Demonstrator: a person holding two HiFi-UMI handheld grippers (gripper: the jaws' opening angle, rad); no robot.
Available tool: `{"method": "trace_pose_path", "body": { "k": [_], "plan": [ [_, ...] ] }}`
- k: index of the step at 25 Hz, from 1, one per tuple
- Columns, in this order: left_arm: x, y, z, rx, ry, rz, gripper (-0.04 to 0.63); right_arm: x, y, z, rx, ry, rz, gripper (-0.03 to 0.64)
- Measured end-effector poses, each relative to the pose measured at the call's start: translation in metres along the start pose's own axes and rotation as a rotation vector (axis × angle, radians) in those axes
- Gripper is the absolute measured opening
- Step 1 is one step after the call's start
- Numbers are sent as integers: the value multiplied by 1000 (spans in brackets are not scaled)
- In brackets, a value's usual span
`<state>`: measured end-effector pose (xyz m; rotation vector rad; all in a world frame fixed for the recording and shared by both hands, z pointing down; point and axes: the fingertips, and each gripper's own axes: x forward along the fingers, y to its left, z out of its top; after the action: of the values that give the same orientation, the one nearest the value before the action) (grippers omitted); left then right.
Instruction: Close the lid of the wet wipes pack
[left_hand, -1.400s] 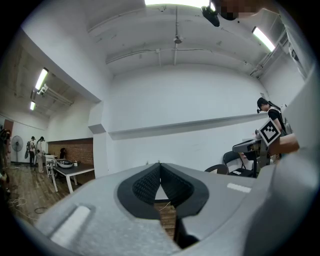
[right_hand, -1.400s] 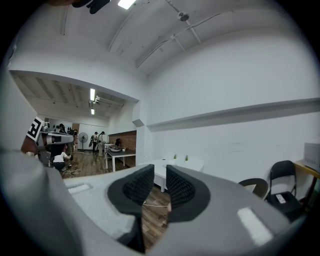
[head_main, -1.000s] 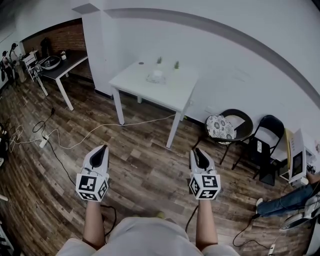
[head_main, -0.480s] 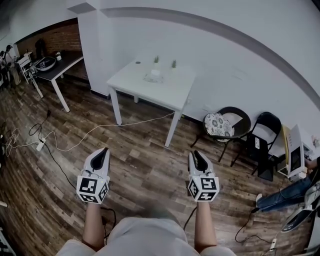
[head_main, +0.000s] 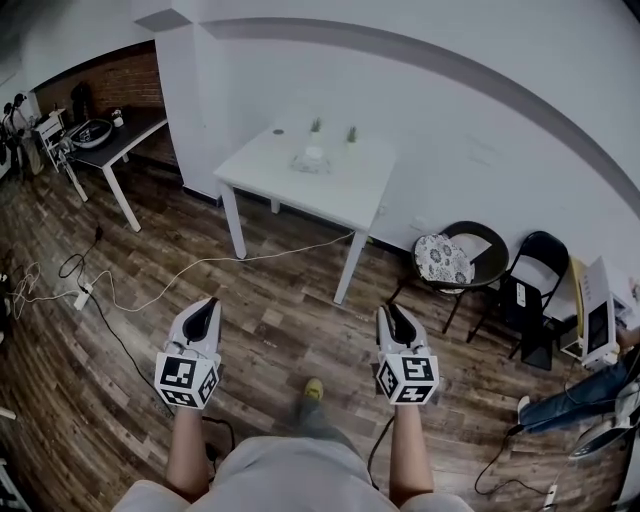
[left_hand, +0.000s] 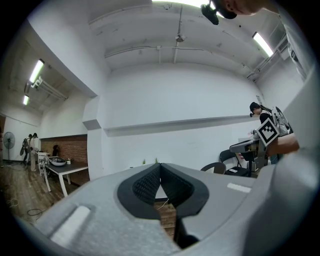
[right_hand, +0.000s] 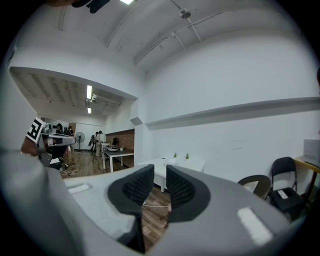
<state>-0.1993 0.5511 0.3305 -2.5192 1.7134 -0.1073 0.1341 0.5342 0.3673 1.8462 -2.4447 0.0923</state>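
Observation:
A white table (head_main: 345, 190) stands against the far wall. On it lies a small pale pack (head_main: 311, 158), too far off to tell how its lid stands. Two tiny plants (head_main: 351, 133) sit behind it. My left gripper (head_main: 203, 306) is held out over the wooden floor, well short of the table, pads touching at the tips and nothing between them (left_hand: 159, 167). My right gripper (head_main: 392, 310) is level with it, its pads a narrow gap apart and empty (right_hand: 160, 172). The table (right_hand: 192, 163) shows just past the right jaws.
A dark table (head_main: 125, 128) with things on it stands at the far left. Two black chairs (head_main: 450, 255) (head_main: 535, 265) stand right of the white table. White cable (head_main: 200, 265) trails across the floor. A person's legs (head_main: 580, 400) lie at the right edge. My shoe (head_main: 313, 388) shows below.
The view has shifted slightly and the table sits a little nearer. A yellow-toed shoe now shows between the arms. Both grippers keep the same pose.

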Motion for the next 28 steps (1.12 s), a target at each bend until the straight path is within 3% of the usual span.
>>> {"method": "trace_pose_path", "body": {
  "k": [14,21,28],
  "plan": [
    [160,22,-20,-7,45,3,6,146,-81,-6,30,23,8,80],
    [250,30,-12,-16,53,20,6,229,-122,17,21,20,46,80],
    [305,29,-16,-15,75,17,6,278,-145,18,28,32,63,80]
  ]
}}
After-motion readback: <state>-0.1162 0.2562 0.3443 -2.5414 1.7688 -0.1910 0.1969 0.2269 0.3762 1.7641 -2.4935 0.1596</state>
